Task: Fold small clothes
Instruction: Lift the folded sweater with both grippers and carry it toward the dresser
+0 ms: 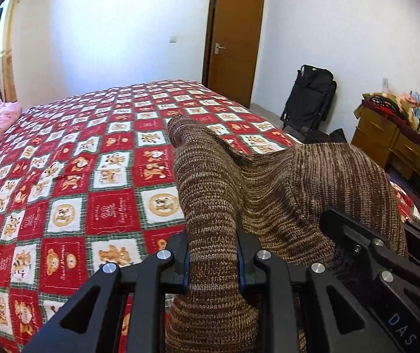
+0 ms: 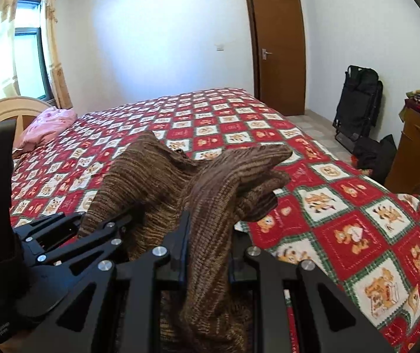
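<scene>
Brown marled knit, a small sweater (image 1: 268,182) by the look of it, hangs lifted over the near part of the bed, bunched into two thick ridges that run away from the cameras, with its far end drooping toward the red-and-white teddy-bear quilt (image 1: 71,176). Each ridge is pinched in a gripper: the left gripper (image 1: 212,264) has its jaws nearly closed on a rolled fold of the knit, and the right gripper (image 2: 207,253) is clamped the same way on the neighbouring fold, so both are narrowly open only by the thickness of the cloth. The two tools sit side by side, close together, with the right one showing at the near right edge of the left wrist view. Both point forward and somewhat downward across the bed toward the far door (image 2: 277,50). The step in hand looks like carrying the garment out to lay it flat. To do that well, I would judge, the two grips should draw apart until the knit between them goes taut, then travel level together and lower the far hem onto the quilt first, so the cloth spreads without creases. Loose knit like this may stretch or slip if pulled unevenly.
</scene>
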The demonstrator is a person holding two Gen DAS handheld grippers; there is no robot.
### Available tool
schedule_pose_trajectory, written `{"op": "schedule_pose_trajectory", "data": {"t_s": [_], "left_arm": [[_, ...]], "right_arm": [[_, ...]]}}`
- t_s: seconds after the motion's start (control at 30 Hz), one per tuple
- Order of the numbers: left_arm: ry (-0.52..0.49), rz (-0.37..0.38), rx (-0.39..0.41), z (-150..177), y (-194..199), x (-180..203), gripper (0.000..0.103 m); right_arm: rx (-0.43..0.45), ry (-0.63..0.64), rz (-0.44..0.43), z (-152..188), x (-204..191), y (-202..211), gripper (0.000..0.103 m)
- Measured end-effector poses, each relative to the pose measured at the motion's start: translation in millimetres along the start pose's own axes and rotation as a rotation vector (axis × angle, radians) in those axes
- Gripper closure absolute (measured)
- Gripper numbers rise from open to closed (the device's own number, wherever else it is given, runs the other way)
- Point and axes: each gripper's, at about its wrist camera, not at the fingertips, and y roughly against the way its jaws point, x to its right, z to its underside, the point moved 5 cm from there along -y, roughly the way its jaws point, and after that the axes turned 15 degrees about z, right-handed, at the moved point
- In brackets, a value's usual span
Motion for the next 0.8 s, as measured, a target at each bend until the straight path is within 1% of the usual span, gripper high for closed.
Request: {"op": "schedule_pose_trajectory", "data": {"t_s": [0.17,0.33,0.6,0.8], "left_arm": [[-0.005,0.037,-0.004,-6.0,-9.6,13.1,0.08],[-0.051,0.068,-0.003,-18.1,-22.3,36.1,0.08],[-0.094,0.157,-0.007,-37.6,-50.8,80.2,0.08],[-0.128,0.208,-0.016,-48.9,-75.7,112.9,0.08]], "right_arm": [[0.005,-0.022,0.018,-2.4,16.4,-0.4,0.081],[0.022,-0.06,0.049,-7.7,40.3,2.5,0.081],[0.058,-0.112,0.138,-19.6,87.7,9.5,0.081],[0.071,-0.134,0.197,-29.5,117.1,7.2,0.081]]}}
